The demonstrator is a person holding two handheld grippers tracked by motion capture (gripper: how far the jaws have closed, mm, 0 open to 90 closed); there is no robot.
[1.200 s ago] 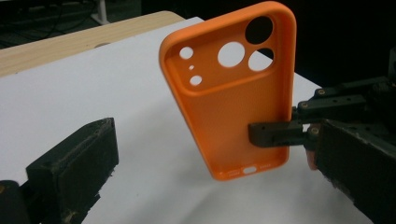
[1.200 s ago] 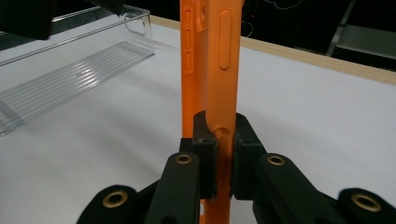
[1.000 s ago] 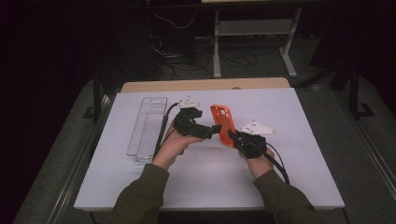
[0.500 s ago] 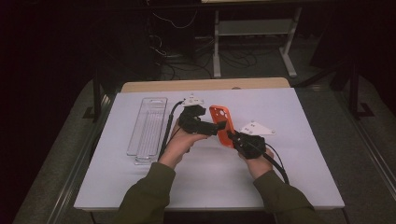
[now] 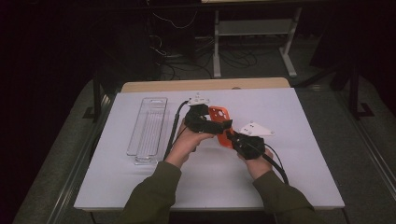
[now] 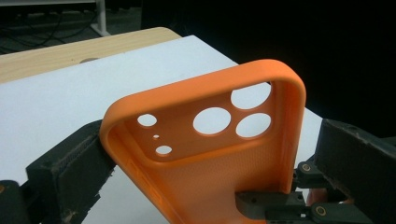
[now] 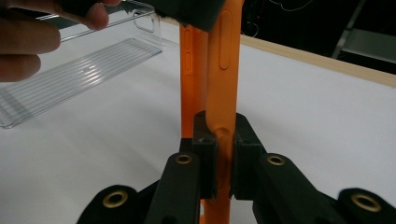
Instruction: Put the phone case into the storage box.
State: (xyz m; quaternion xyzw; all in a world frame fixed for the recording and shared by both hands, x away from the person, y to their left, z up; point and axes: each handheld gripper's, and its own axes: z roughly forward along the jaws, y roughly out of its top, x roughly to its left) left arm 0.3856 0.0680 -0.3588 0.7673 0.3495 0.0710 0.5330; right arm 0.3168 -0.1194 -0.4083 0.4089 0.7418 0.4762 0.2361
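High view: both grippers hold the orange phone case above the white table; right gripper jaws pinch its side wall, left gripper jaws clamp across its width

Lab/test rig: dark rm, floor cables, white work table.

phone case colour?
Orange phone case, plain, with round camera cut-outs; best in the left gripper view.

Matt orange rubbery phone case
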